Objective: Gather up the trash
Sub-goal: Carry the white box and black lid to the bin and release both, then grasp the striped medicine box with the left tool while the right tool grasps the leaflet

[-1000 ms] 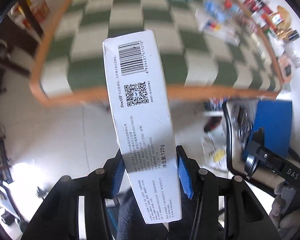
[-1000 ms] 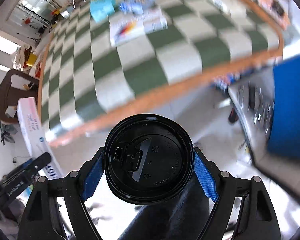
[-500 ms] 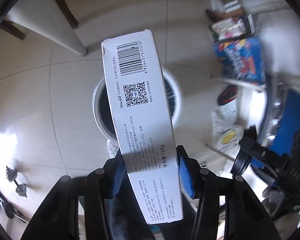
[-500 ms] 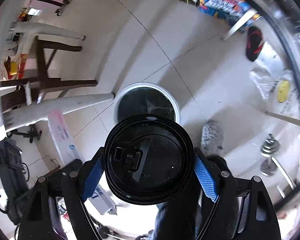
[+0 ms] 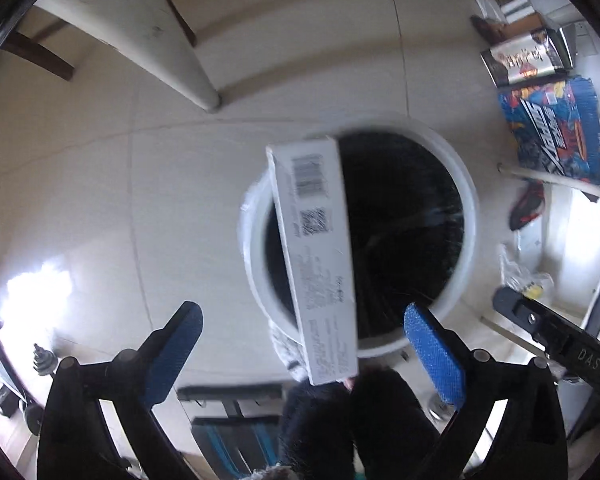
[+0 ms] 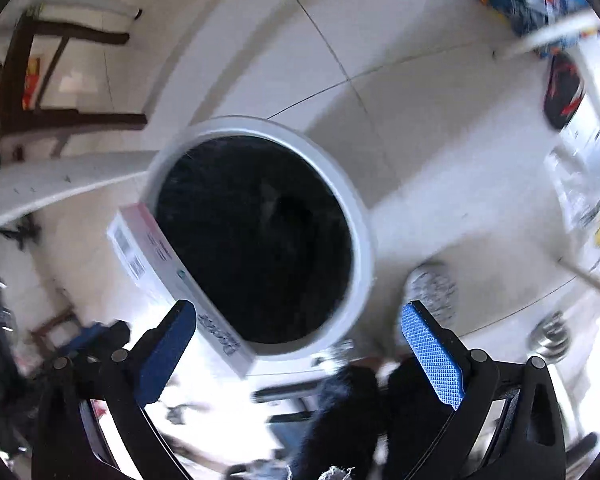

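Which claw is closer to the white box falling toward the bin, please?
Left. The white box drops between the left claw's opening jaws, touching neither pad. The right claw, jaws opening with nothing between them, sits beside it over the bin.

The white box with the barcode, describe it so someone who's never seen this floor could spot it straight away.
Find the round white bin with the black liner, standing on the pale tiled floor. Over its rim, ahead of the opening left tool and touching neither blue pad, is the white box. It is the only long, slim carton here, with a barcode and QR code above fine print, unlike the colourful packs by the wall.
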The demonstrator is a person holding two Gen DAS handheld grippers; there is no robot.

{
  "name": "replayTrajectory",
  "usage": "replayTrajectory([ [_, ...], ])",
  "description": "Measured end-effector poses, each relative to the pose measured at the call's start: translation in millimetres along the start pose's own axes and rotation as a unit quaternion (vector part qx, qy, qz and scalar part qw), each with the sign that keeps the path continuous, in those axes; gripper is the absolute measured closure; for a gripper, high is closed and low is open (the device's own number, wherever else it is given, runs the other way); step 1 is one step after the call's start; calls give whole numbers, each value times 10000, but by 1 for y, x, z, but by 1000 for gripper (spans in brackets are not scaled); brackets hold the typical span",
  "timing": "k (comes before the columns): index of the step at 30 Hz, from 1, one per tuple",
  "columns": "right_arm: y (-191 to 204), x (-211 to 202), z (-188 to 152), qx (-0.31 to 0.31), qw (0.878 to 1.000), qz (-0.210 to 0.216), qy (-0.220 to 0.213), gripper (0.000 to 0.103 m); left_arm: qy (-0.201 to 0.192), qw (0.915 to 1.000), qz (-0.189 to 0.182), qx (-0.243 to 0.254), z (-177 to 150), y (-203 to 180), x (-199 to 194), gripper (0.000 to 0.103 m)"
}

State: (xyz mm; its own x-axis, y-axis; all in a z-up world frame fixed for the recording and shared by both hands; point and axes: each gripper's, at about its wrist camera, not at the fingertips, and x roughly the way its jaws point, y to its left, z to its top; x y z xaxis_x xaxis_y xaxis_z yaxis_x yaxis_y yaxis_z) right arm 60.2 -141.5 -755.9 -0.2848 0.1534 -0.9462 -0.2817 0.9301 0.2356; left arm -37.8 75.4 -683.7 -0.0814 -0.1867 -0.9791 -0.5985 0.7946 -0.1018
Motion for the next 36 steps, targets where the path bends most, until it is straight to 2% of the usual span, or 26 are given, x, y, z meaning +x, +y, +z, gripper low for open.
replayTrajectory([
  [5,8,-10,-10,-390,9974,-588,-143,0,-143,9995,271,-79,-12,8,-11,0],
  [12,14,-32,-26,-738,9913,-1037,-332,0,-182,9986,425,-260,-31,12,-22,0],
  [17,24,-59,-42,-921,9873,-1185,-515,0,-269,9979,468,-362,-57,3,-63,0],
  [20,33,-96,-58,-1069,9842,-1219,-704,0,-314,9979,436,-361,-76,-5,-105,0],
  [29,60,-250,-117,-1358,9793,-1127,-991,0,-593,9973,403,-176,-122,-29,-251,0],
  [33,71,-329,-139,-1300,9809,-908,-1127,0,-797,9964,232,-181,-136,-35,-319,0],
  [36,76,-383,-153,-1201,9822,-709,-1256,0,-1099,9939,41,-103,-139,-45,-374,0],
])
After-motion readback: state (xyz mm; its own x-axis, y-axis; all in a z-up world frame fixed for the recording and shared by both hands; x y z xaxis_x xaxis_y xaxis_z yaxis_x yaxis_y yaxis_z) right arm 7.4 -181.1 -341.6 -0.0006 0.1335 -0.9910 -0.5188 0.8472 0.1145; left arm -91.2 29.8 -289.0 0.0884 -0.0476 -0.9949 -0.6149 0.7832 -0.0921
